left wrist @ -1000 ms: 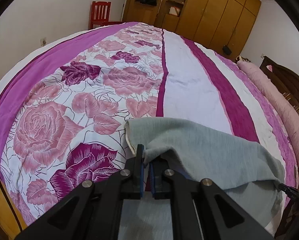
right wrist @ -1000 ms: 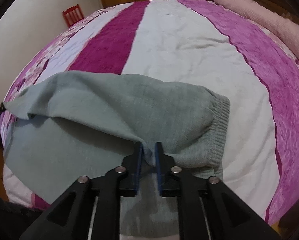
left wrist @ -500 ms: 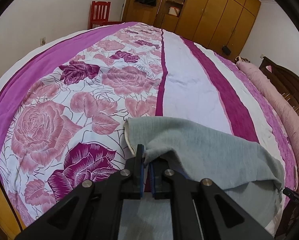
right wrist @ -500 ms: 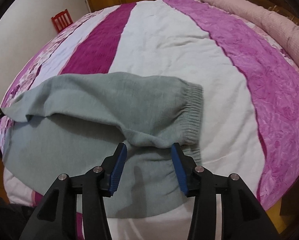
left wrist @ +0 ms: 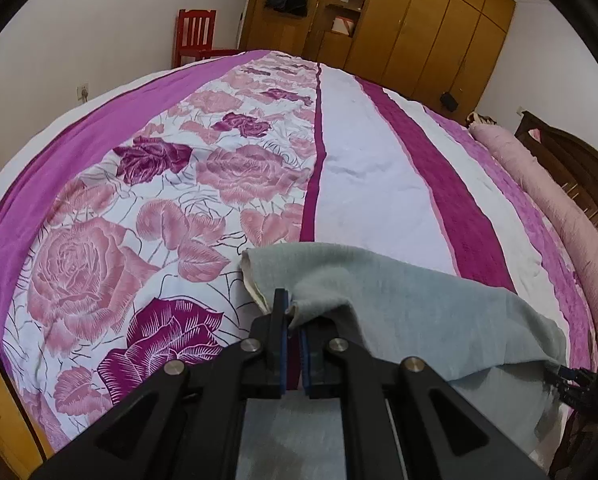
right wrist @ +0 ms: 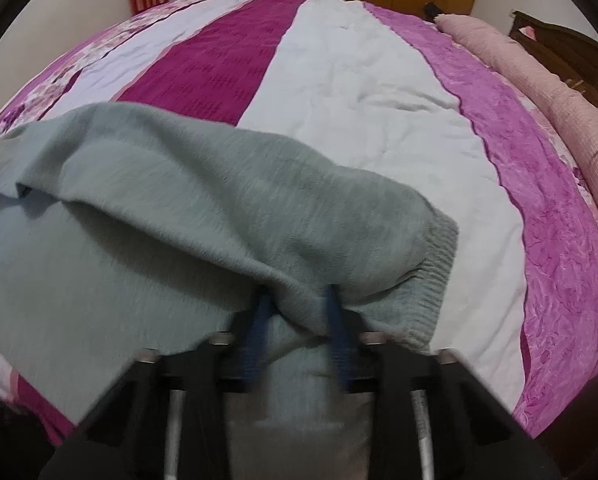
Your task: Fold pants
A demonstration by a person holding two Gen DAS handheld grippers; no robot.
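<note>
The pants [right wrist: 203, 200], grey-green and of soft fleecy knit with a ribbed cuff [right wrist: 435, 280], are spread at the near edge of a bed, one layer folded over another. A pale lining is shown where the edge is raised in the left view. A fold of this cloth is clamped in the left gripper [left wrist: 293, 320], its blue pads pressed together. The right gripper [right wrist: 299, 320] is blurred; its jaws have just been closing, with a bunch of fabric between them, the fingertips buried under the fold. The bedspread [right wrist: 359, 92] beneath is quilted, striped magenta, white and rose-printed. A pink bolster [right wrist: 539, 80], a red chair [left wrist: 195, 36] and a wooden wardrobe [left wrist: 419, 32] are cut off at the rim.
</note>
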